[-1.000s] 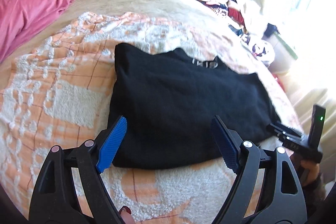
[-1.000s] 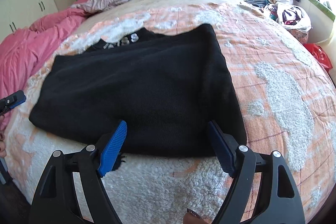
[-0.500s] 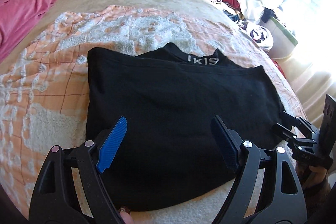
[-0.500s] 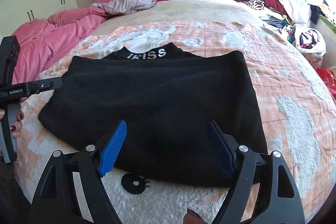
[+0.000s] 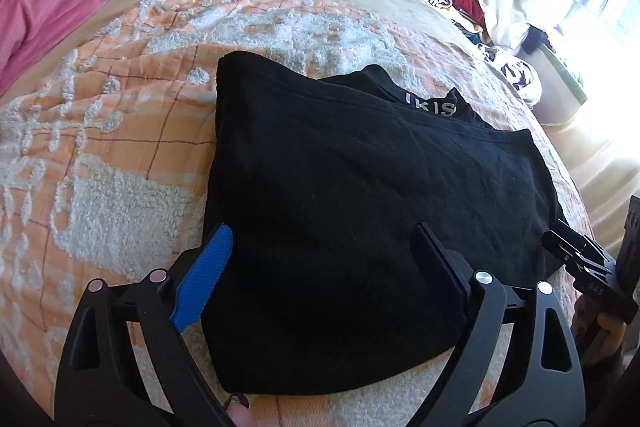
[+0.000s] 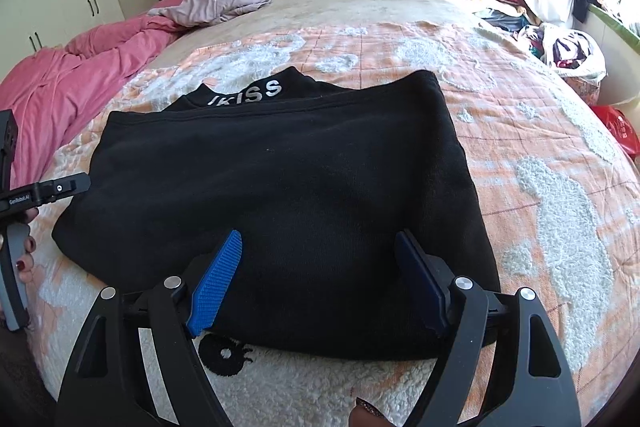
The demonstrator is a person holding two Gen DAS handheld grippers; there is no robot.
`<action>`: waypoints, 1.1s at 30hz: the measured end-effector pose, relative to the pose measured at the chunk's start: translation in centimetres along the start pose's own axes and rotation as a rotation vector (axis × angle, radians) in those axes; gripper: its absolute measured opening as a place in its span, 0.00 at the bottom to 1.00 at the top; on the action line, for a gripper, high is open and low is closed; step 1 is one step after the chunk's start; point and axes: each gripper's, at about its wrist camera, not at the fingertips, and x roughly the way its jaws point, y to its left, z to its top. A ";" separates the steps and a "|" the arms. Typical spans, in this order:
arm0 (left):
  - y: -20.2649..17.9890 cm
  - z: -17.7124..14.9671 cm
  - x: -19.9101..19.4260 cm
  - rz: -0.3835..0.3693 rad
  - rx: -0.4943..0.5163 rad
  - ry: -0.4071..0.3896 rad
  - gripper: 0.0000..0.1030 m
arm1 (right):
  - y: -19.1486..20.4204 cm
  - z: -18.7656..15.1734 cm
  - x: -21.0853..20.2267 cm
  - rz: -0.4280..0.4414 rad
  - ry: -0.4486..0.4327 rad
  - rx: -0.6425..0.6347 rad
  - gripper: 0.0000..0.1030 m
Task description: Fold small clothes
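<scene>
Right wrist: black garment (image 6: 280, 187) on blanket (image 6: 560, 195)

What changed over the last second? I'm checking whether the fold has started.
The left gripper came in lower over the black garment; its jaws are opening, pads pressing on nothing. The right gripper stayed open, holding nothing. The garment lies as before on the blanket.

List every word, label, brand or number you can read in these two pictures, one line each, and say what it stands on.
"IKISS": white letters on the neckband of the folded black garment; the first letter is partly cut off.
"GenRobot.AI": small white print on the left hand-held gripper, at the picture's left edge.
White marks on the right hand-held gripper, seen from the left wrist: too small to read.
Print on the red bag beside the bed: too blurred to read.
</scene>
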 end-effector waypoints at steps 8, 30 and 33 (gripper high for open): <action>-0.4 -0.3 -3.3 0.013 0.007 -0.046 0.91 | 2.0 0.1 -2.9 0.026 -0.097 -0.060 0.93; 0.7 -1.3 -5.4 0.132 0.048 -0.068 0.91 | 10.6 -1.0 -4.6 0.060 -0.135 -0.283 0.95; 1.3 -1.1 -5.8 0.132 0.033 -0.077 0.91 | 12.3 -1.4 -4.2 0.059 -0.130 -0.328 0.95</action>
